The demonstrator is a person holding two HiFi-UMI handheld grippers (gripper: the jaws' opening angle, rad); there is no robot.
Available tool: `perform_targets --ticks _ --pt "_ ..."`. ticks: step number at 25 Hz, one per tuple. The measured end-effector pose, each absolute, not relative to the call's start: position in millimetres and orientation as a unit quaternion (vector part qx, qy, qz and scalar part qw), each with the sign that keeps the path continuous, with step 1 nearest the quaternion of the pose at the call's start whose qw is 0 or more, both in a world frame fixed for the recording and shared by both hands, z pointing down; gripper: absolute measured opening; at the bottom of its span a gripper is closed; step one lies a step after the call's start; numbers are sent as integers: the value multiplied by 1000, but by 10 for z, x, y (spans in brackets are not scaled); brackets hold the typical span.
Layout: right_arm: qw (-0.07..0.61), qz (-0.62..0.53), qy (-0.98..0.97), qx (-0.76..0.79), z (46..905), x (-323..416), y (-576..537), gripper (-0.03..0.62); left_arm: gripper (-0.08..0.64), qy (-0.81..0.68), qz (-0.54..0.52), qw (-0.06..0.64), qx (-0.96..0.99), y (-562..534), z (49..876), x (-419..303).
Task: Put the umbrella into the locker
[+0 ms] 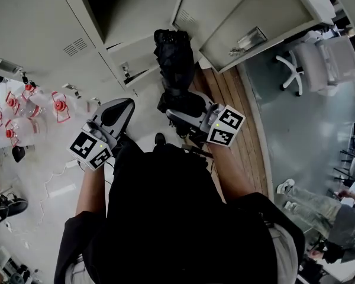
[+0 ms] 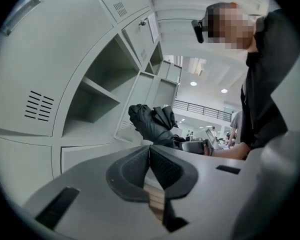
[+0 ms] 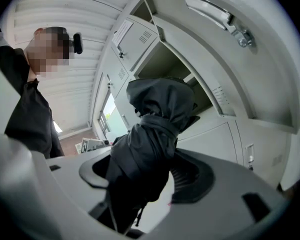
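Note:
A folded black umbrella [image 1: 176, 70] stands upright in my right gripper [image 1: 186, 116], its top pointing at the open locker [image 1: 139, 16]. In the right gripper view the jaws are shut on the umbrella [image 3: 152, 134] around its strapped middle, and the open locker compartment [image 3: 165, 66] shows just behind its top. My left gripper [image 1: 115, 116] hangs to the left of the umbrella, shut and empty. In the left gripper view its pads [image 2: 162, 166] meet, with the umbrella [image 2: 152, 124] beyond them and the shelved locker [image 2: 97, 96] at left.
Two locker doors [image 1: 254, 16] stand open on either side of the compartment, the left one [image 1: 41, 28] with vent slots. Several clear jugs with red caps [image 1: 23, 114] lie on the floor at left. A white office chair [image 1: 316, 64] and a seated person's legs [image 1: 310, 200] are at right.

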State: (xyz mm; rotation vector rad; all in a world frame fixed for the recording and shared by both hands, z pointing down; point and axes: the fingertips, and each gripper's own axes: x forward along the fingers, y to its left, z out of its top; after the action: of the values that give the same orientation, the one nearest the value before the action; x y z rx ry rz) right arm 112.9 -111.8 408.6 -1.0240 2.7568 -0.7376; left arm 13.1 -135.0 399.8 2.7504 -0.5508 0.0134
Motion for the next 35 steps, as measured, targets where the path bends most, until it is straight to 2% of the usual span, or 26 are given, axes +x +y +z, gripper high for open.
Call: perform_targets --ticks 8,20,26,35 --pt "43 -245 887 -390 4053 874 -1477 308 17 -125 4 159 979 -1804 3847 -30" --pt "-4 -245 843 -478 4170 731 -2129 307 17 -78 -1 189 979 -2266 3615 -389" --pt "-43 -239 838 -489 4225 729 -2362 307 17 -54 7 187 981 -2320 3655 -477" --pt "-128 -205 864 -441 4222 815 -2814 307 17 -130 -33 174 976 -2598 3609 -341"
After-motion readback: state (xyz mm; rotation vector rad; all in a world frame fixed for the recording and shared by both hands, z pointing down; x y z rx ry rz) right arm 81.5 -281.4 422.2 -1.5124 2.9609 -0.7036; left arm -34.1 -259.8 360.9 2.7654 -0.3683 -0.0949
